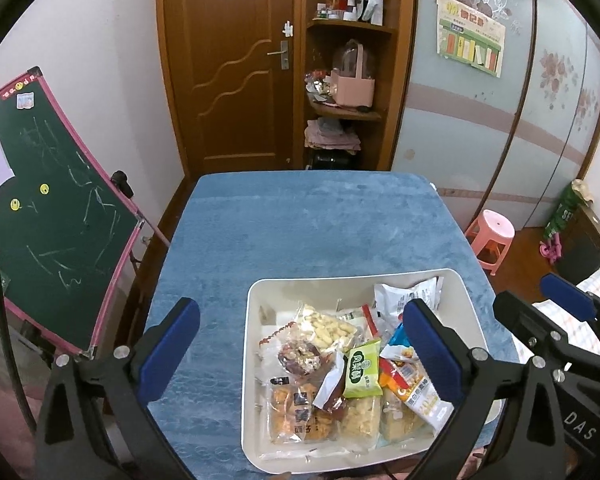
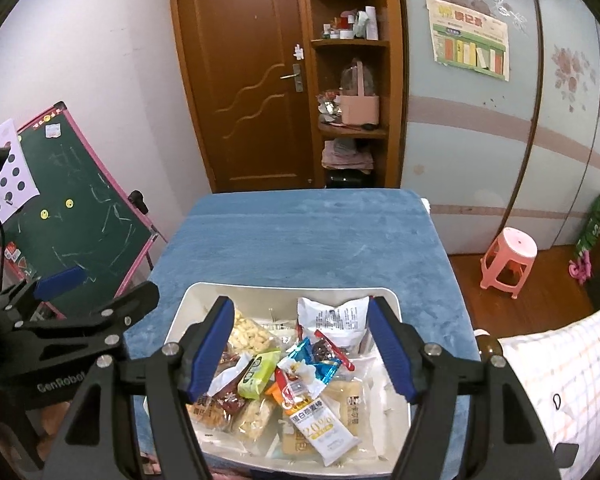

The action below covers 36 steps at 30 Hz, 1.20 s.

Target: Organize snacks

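A white bin point(image 1: 251, 360) point(image 2: 292, 287) sits on the near right part of the blue-covered table point(image 1: 300, 224) point(image 2: 308, 232). It holds several snack packets in a loose heap: a green packet point(image 1: 362, 368) point(image 2: 258, 372), a bag of pale puffs point(image 1: 332, 328) point(image 2: 248, 334), a white pouch point(image 1: 404, 294) point(image 2: 332, 314) at the far side and a white bar wrapper point(image 2: 320, 424). My left gripper point(image 1: 300, 306) point(image 2: 104, 284) hangs open over the bin's left half. My right gripper point(image 2: 300, 306) point(image 1: 528, 292) is open above the heap, its pads touching no packet.
A green chalkboard easel point(image 1: 60, 216) point(image 2: 80, 208) stands left of the table. On the right there is a pink stool point(image 1: 492, 240) point(image 2: 508, 260) on the wooden floor and a checked bed cover point(image 2: 560, 360). Behind the table stand a wooden door point(image 1: 228, 72) and shelves point(image 1: 348, 104).
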### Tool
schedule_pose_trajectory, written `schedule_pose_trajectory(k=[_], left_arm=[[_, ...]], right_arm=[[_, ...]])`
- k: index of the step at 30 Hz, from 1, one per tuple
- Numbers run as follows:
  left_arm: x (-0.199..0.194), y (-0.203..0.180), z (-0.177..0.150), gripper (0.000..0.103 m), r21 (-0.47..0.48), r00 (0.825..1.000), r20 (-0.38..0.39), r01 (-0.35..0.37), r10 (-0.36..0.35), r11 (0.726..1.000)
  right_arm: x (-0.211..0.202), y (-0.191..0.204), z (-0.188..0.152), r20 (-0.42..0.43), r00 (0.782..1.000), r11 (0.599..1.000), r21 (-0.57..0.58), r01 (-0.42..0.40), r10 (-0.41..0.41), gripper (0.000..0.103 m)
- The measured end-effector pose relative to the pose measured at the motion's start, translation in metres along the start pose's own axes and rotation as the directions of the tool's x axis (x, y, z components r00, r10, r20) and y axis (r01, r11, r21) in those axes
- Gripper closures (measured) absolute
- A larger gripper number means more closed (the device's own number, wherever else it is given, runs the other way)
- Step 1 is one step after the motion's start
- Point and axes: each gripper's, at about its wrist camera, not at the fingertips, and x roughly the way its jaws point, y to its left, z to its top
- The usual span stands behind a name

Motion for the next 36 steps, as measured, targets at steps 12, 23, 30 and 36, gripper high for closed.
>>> schedule_pose_trajectory(k=[12, 23, 30, 36], left_arm=[[0.0023, 0.0036, -0.0038, 0.002, -0.031, 0.999, -0.022, -0.025, 0.024, 0.999], [0.0013, 0.002, -0.0021, 0.002, -0.026, 0.999, -0.03, -0.042, 0.042, 0.999], [0.0007, 0.0008, -0.0017, 0.002, -0.028, 0.999, -0.03, -0.043, 0.042, 0.999], [0.0012, 0.0011, -0.0017, 0.002, -0.026, 0.999, -0.031, -0.044, 0.043, 0.999]], right_arm=[[-0.0024, 0.001, -0.0007, -0.024, 1.0, 1.0, -0.003, 0.004, -0.004, 0.033], [-0.0034, 0.005, 0.0044, -0.022, 0.998, 0.998, -0.022, 0.051, -0.051, 0.033], [-0.0034, 0.0052, 0.0044, -0.022, 0.999, 0.999, -0.019, 0.049, -0.049, 0.033], [-0.0024, 0.0047, 0.0028, -0.028, 0.998, 0.999, -0.017, 0.05, -0.05, 0.033]])
